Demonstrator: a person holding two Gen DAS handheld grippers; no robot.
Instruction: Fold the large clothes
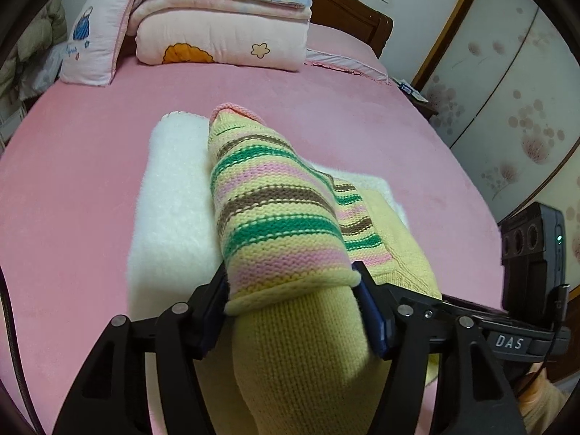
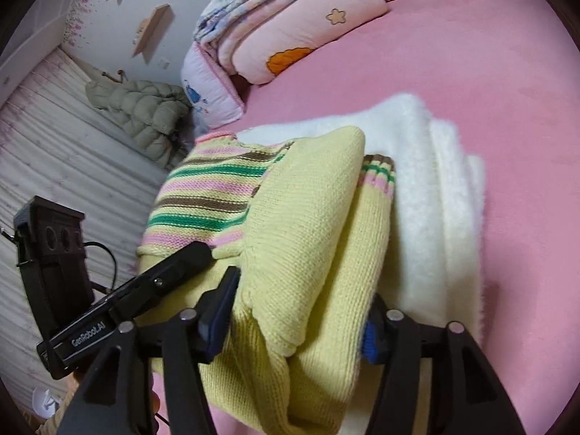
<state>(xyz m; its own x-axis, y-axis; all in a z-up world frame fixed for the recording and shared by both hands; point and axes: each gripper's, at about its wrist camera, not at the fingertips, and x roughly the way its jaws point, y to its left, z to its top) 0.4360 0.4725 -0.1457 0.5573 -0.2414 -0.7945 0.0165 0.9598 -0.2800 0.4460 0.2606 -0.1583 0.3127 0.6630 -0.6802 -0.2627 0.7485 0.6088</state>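
A pale yellow knit sweater (image 1: pixel 286 217) with green, pink and brown stripes lies bunched over a folded white fleece garment (image 1: pixel 174 203) on the pink bed. My left gripper (image 1: pixel 293 286) is shut on a thick fold of the sweater. In the right wrist view my right gripper (image 2: pixel 301 308) is shut on another fold of the same sweater (image 2: pixel 311 224), with the white fleece (image 2: pixel 435 195) to its right. The left gripper (image 2: pixel 181 264) shows in the right wrist view, touching the sweater's striped part. The right gripper's body (image 1: pixel 533 250) shows at the right edge of the left wrist view.
The pink bed sheet (image 1: pixel 344 108) spreads all around. Folded quilts (image 1: pixel 224 25) and a pillow (image 1: pixel 94 43) are stacked at the headboard. A patterned wardrobe door (image 1: pixel 507 90) stands at the right. A grey puffer jacket (image 2: pixel 141 116) hangs beside the bed.
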